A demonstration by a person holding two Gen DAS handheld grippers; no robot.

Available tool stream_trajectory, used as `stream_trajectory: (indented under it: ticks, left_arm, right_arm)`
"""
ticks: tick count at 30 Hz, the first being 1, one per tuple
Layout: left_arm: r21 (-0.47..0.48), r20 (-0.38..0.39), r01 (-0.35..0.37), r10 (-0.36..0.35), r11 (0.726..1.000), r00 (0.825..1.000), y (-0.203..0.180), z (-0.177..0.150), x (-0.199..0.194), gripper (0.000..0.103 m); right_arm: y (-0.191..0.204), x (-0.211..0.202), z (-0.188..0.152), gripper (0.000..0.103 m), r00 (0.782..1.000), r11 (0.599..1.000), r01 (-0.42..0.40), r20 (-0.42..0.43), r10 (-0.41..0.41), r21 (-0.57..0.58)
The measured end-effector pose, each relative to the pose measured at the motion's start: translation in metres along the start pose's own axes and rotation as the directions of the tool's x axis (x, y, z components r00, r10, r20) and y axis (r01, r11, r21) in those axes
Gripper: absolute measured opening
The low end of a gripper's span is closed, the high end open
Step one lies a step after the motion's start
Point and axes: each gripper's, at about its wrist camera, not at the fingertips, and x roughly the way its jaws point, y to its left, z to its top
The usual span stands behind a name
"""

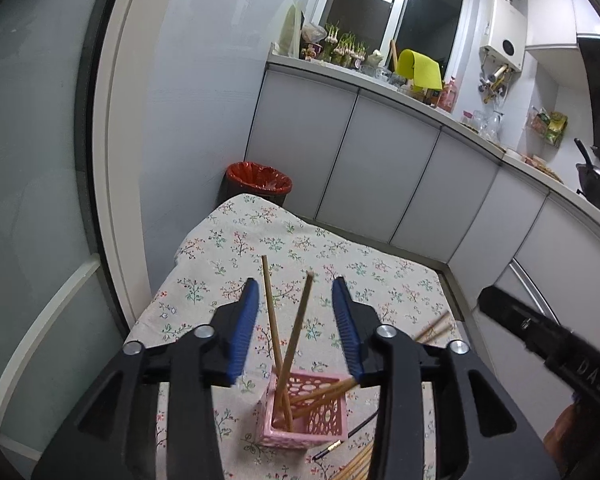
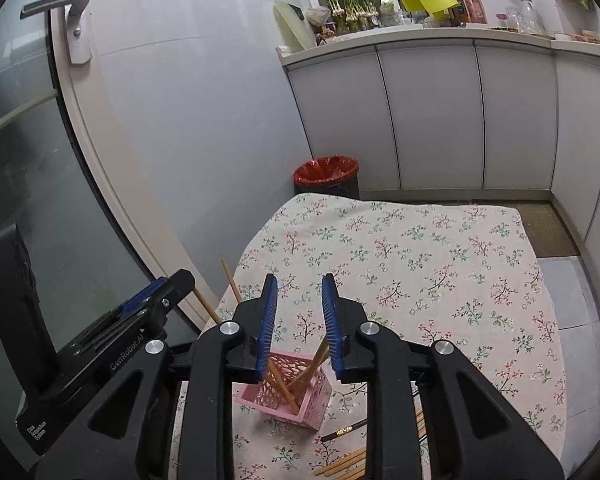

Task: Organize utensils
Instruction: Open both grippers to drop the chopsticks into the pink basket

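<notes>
The pink holder (image 1: pixel 306 414) stands on the flowered tablecloth (image 2: pixel 440 264), at the near side, and some wooden chopsticks (image 1: pixel 290 344) already lean inside it. More loose chopsticks (image 2: pixel 348 462) and one dark chopstick (image 2: pixel 344 432) lie on the cloth just beside the holder, near and to the right. The left gripper (image 1: pixel 294 288) hangs above the holder with its jaws released and grasps nothing. The right gripper (image 2: pixel 300 284) is also released and empty. The next step is probably to pick a loose chopstick. It would be good to grasp it near the middle, lift it level, then tip it upright over the holder before releasing.
</notes>
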Motion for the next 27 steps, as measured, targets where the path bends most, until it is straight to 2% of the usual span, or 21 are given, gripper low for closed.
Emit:
stream_trajectory:
  ticks: [1, 8, 12, 16, 19, 21, 27]
  left_arm:
    - [0.006, -0.007, -0.004, 0.004, 1.000, 1.000, 0.000, -0.001, -0.003, 0.047]
    - [0.068, -0.094, -0.040, 0.046, 0.997, 0.994, -0.005, -0.016, -0.014, 0.084]
    - [0.096, -0.175, -0.036, 0.053, 0.995, 0.983, -0.009, -0.031, -0.009, 0.091]
    - [0.121, -0.249, -0.022, 0.052, 0.992, 0.967, -0.015, -0.046, -0.002, 0.092]
    - [0.145, -0.293, -0.005, 0.047, 0.989, 0.955, -0.021, -0.056, 0.004, 0.093]
    - [0.146, -0.323, 0.009, 0.039, 0.989, 0.946, -0.024, -0.062, 0.009, 0.094]
    - [0.150, -0.400, 0.028, 0.035, 0.988, 0.916, -0.033, -0.080, 0.022, 0.094]
  right_arm:
    - [-0.002, -0.005, 0.001, 0.026, 1.000, 1.000, -0.001, 0.006, 0.001, 0.004]
    - [-0.032, -0.033, 0.004, 0.042, 0.999, 0.998, 0.046, -0.006, -0.046, 0.043]
    - [-0.060, -0.034, -0.007, 0.059, 0.991, 0.991, 0.118, -0.071, -0.113, 0.061]
    - [-0.085, -0.023, -0.023, 0.072, 0.972, 0.980, 0.183, -0.162, -0.169, 0.077]
    - [-0.103, -0.011, -0.038, 0.082, 0.948, 0.967, 0.237, -0.239, -0.210, 0.091]
    - [-0.111, -0.002, -0.050, 0.082, 0.930, 0.961, 0.260, -0.293, -0.222, 0.098]
    - [-0.139, 0.028, -0.088, 0.083, 0.848, 0.931, 0.343, -0.468, -0.249, 0.126]
